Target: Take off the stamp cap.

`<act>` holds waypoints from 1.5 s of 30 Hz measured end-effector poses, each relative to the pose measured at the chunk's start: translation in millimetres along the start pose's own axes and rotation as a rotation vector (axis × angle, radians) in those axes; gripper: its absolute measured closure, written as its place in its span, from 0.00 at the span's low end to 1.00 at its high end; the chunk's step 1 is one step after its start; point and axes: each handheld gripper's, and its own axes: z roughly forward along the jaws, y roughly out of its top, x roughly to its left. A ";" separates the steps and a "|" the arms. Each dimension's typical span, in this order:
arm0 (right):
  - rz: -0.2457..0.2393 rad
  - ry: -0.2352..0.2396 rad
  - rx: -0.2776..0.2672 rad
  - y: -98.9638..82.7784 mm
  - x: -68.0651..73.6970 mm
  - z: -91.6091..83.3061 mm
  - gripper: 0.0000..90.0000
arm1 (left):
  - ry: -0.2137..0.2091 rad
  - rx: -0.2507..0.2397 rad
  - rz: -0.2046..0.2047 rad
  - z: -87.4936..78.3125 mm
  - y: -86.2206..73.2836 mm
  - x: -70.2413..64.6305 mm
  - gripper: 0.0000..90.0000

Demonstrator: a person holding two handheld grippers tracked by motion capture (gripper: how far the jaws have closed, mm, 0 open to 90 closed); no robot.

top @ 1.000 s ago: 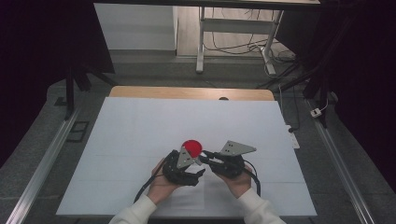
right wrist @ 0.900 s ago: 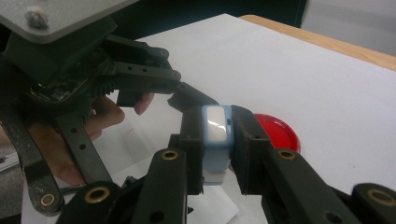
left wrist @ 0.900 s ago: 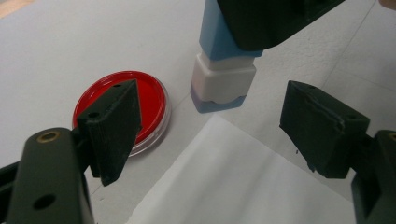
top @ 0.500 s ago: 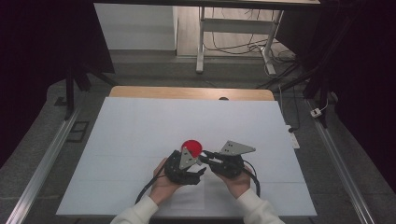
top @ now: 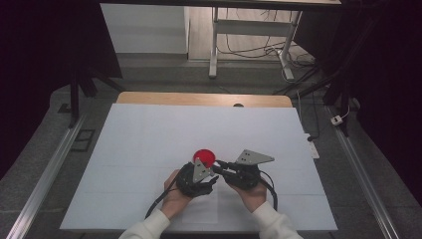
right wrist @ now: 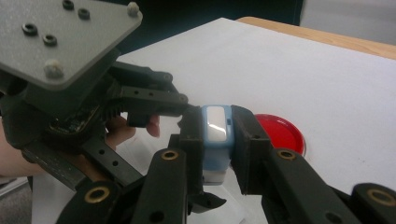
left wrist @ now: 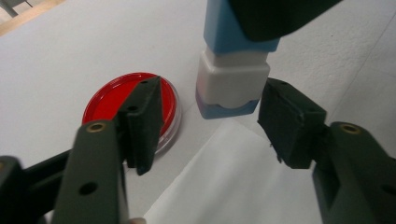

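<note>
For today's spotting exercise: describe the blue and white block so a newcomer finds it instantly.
Start at the white table, near its front edge. Beside the red round lid, the right claw grips a small blue and white block, the one boxy thing there.

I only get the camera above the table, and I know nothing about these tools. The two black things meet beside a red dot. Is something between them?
Observer: Yes. The right gripper is shut on a small blue and white block.
Operator: And the other black thing?
Observer: The left gripper has its jaws on either side of the block's white end. They have just been closing, and a gap shows on each side.
Operator: What is the red dot?
Observer: A flat round red dish with a clear rim. It lies on the white sheet beside the block, not touching it.
</note>
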 end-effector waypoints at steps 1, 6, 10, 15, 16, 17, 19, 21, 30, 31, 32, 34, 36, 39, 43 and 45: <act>0.002 -0.002 -0.002 0.0 -0.3 -0.2 0.83 | -0.001 -0.004 0.001 0.1 -0.1 -0.3 0.48; 0.004 -0.003 -0.004 0.0 -0.6 -0.6 0.83 | 0.001 -0.007 0.012 0.5 -0.1 -1.4 0.55; 0.003 -0.005 -0.007 -0.2 -0.2 -0.3 0.83 | 0.000 -0.005 0.019 0.8 -0.3 -2.2 0.58; 0.005 -0.005 -0.011 -0.6 0.1 -0.2 0.83 | 0.005 -0.006 0.027 0.8 -0.3 -2.9 0.62; 0.006 -0.005 -0.010 -0.7 0.0 -0.2 0.83 | 0.005 -0.007 0.027 0.7 -0.3 -3.0 0.62; 0.008 -0.006 -0.011 -0.8 0.0 -0.1 0.83 | 0.004 -0.007 0.029 0.7 -0.3 -3.1 0.63; 0.012 -0.006 -0.015 -1.0 -0.3 -0.3 0.83 | 0.009 -0.007 0.031 1.0 -0.4 -3.6 0.65; 0.024 -0.002 -0.020 -1.3 -0.9 -0.5 0.83 | 0.009 -0.008 0.031 1.2 -0.5 -4.0 0.65; 0.036 -0.006 -0.027 -2.3 -2.1 -0.8 0.83 | 0.015 -0.014 0.035 0.9 -0.7 -4.6 0.69; 0.034 -0.007 -0.026 -2.4 -2.1 -0.7 0.83 | 0.013 -0.014 0.037 0.7 -0.7 -4.5 0.69; 0.033 -0.008 -0.025 -2.5 -2.0 -0.6 0.83 | 0.014 -0.015 0.038 0.6 -0.7 -4.6 0.69; 0.033 -0.009 -0.023 -2.6 -1.6 -0.2 0.83 | 0.013 -0.017 0.038 0.6 -0.8 -4.7 0.70; 0.030 -0.010 -0.020 -2.9 -1.5 0.4 0.83 | 0.014 -0.016 0.040 0.7 -0.9 -4.8 0.70; 0.031 -0.012 -0.022 -3.1 -1.4 0.4 0.83 | 0.013 -0.016 0.040 0.9 -1.0 -5.0 0.70; 0.030 -0.015 -0.025 -3.1 -1.0 0.1 0.83 | 0.014 -0.017 0.040 1.0 -1.0 -5.5 0.70; 0.031 -0.016 -0.027 -3.1 -0.9 -0.1 0.83 | 0.017 -0.017 0.042 1.0 -0.9 -5.7 0.70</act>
